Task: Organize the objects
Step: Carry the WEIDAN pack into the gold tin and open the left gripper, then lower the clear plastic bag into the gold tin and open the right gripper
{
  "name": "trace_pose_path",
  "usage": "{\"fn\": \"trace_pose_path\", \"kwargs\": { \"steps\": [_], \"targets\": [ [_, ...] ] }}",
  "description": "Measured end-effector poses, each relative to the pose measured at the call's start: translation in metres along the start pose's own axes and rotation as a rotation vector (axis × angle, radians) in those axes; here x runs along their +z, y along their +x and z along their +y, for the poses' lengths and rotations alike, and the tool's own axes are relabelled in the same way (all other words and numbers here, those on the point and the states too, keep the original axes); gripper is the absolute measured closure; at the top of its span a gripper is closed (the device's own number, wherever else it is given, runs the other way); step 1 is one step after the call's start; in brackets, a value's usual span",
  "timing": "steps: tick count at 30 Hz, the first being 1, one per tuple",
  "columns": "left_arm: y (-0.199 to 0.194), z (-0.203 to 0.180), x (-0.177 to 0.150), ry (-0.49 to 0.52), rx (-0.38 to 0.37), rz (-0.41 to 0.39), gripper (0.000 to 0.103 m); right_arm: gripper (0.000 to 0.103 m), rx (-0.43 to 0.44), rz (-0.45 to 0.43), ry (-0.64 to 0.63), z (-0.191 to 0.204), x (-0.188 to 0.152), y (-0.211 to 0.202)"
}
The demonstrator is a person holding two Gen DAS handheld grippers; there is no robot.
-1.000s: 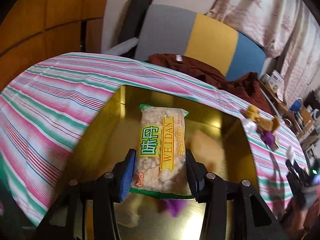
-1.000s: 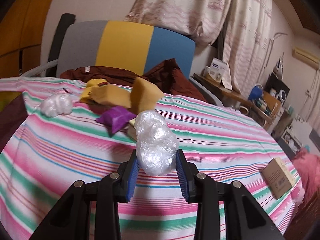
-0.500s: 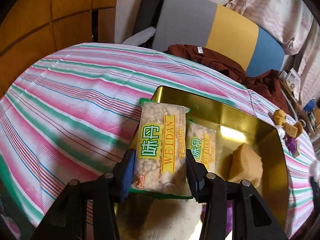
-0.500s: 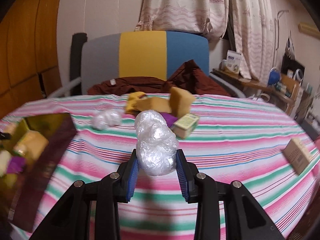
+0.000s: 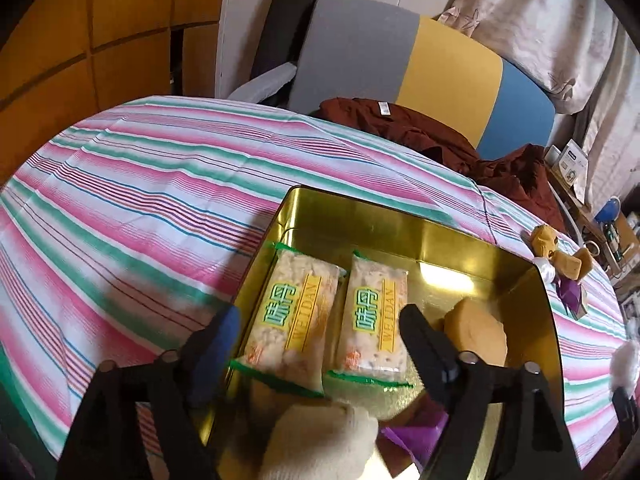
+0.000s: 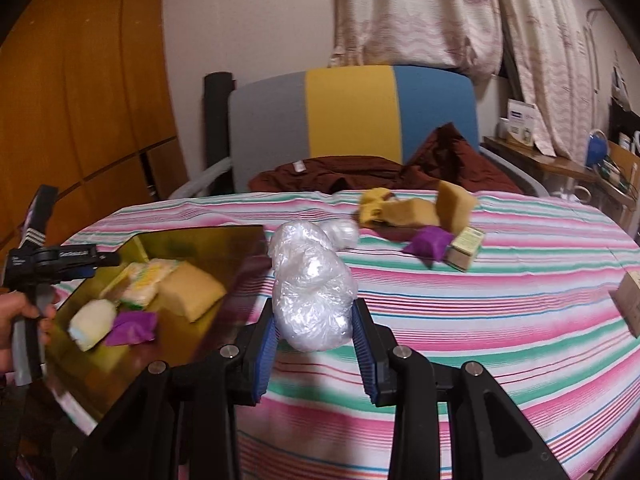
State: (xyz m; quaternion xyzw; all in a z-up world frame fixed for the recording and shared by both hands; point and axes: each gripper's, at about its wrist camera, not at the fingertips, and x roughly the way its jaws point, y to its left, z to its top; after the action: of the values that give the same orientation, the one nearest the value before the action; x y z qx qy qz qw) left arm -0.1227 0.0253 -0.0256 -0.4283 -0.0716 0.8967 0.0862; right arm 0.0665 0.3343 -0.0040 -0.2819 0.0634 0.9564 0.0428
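Left tongs (image 5: 318,326): the jaws have just been opening and now stand wide apart. The snack packet (image 5: 290,322) lies between them but neither pad presses on it; it rests flat in the gold tin (image 5: 472,246), at the tin's left wall, just beside a second packet of the same kind (image 5: 374,320). Judgement: the placing step for this item is complete and the release is in hand. The next move on this side calls for drawing the tongs back clear of the tin without dragging the packet.

Right tongs (image 6: 316,344): the jaws are clamped on a crumpled clear plastic bundle (image 6: 312,292), which is carried above the striped desk (image 6: 500,320), just to the right of the tin. Judgement: this item is in transit. The next move calls for carrying it over the tin's rim and setting it in a free patch of the floor, clear of the left tongs.

Tin contents also include a tan sponge (image 6: 192,288), a white glove ball (image 6: 92,324) and a purple sachet (image 6: 132,328).

Outstanding on the desk, well apart from the tin: a cluster of yellow and tan sponges (image 6: 412,210), a second purple sachet (image 6: 428,242) and a small box (image 6: 464,248). Judgement: task partly done.
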Motion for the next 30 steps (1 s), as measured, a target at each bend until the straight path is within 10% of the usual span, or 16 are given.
{"fn": "trace_pose_path", "kwargs": {
  "steps": [30],
  "targets": [
    [-0.093, 0.027, -0.046, -0.167, -0.044, -0.184, 0.004, 0.068, 0.283, 0.203, -0.214, 0.116, -0.025, 0.019]
  ]
}}
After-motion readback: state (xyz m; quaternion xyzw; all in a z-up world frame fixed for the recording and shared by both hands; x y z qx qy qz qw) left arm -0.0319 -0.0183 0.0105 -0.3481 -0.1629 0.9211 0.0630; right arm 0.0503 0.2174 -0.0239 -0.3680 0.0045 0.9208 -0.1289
